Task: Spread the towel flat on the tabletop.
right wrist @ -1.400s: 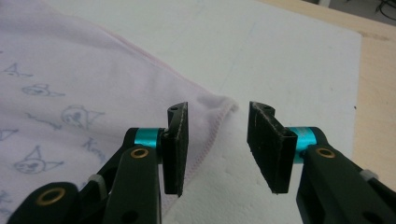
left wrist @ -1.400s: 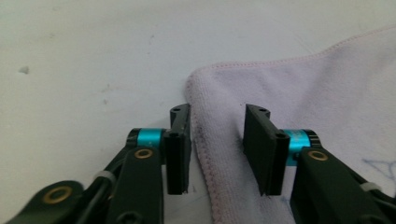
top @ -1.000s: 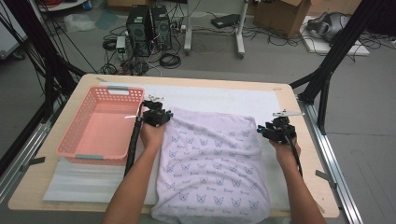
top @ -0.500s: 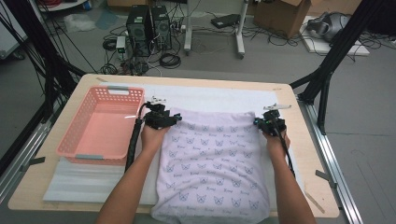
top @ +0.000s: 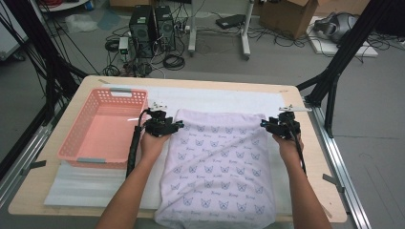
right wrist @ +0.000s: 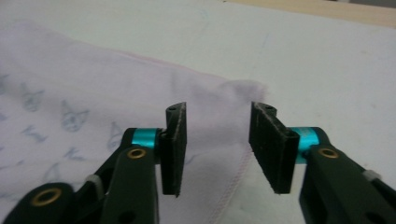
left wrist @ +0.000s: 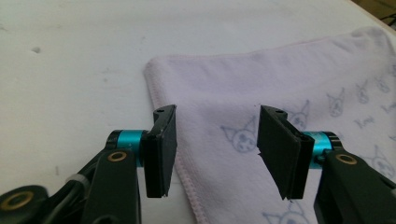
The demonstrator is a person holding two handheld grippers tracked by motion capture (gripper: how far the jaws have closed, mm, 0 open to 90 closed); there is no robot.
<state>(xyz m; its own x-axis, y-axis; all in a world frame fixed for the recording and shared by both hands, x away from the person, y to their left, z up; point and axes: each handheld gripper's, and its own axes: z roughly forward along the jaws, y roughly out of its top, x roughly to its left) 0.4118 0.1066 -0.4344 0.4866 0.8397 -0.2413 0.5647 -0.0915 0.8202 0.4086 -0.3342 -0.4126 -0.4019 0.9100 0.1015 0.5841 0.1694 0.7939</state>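
Left gripper (left wrist: pixel 215 154): jaws apart, just been closing slightly, above the towel's (top: pixel 219 167) far left corner.
Right gripper (right wrist: pixel 217 149): jaws just opened, empty, over the far right corner.

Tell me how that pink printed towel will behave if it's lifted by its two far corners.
The towel will probably go floppy: it lies flat with soft creases and its near edge droops over the table edge. It looks light, thin cloth with a stitched hem. A corner may slip from the tongs unless pinched well inside the hem.

Pink basket (top: pixel 102 129) walls off the left; bare table (top: pixel 215 93) lies beyond the towel (top: pixel 219 167).
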